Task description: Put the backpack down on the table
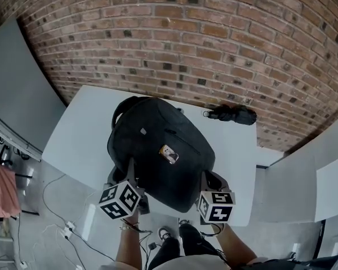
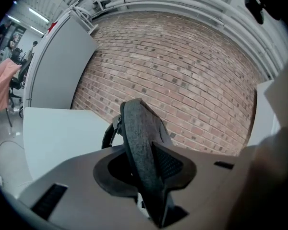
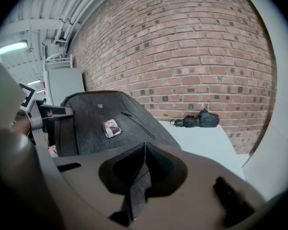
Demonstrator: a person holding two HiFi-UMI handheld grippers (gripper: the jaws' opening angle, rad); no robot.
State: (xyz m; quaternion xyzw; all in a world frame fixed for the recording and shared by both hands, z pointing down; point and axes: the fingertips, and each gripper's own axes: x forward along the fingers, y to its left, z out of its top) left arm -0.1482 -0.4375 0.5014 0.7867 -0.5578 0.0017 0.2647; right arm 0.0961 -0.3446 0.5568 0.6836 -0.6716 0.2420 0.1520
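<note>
Whether the backpack [image 1: 158, 151] rests on the table [image 1: 81, 134] or hangs just above it cannot be told from the head view. Its dark bulk covers the middle of the top, and its near end reaches the near edge. The fingertips of both grippers are tucked under its near corners, with only the marker cubes clear. The left gripper [image 1: 130, 179] is clamped on a thick padded strap [image 2: 141, 143] that stands up between its jaws. The right gripper [image 3: 137, 183] pinches a thin strip of the same grey fabric. The table is pale and plain and stands against a brick wall [image 1: 214, 38]. A folded black umbrella [image 1: 234, 115] lies at its far right corner, well apart from the bag. Grey panels flank the wall and cables trail on the floor at the left. Both forearms reach in from the bottom edge, cut off there, and the grippers point forward and slightly down.
</note>
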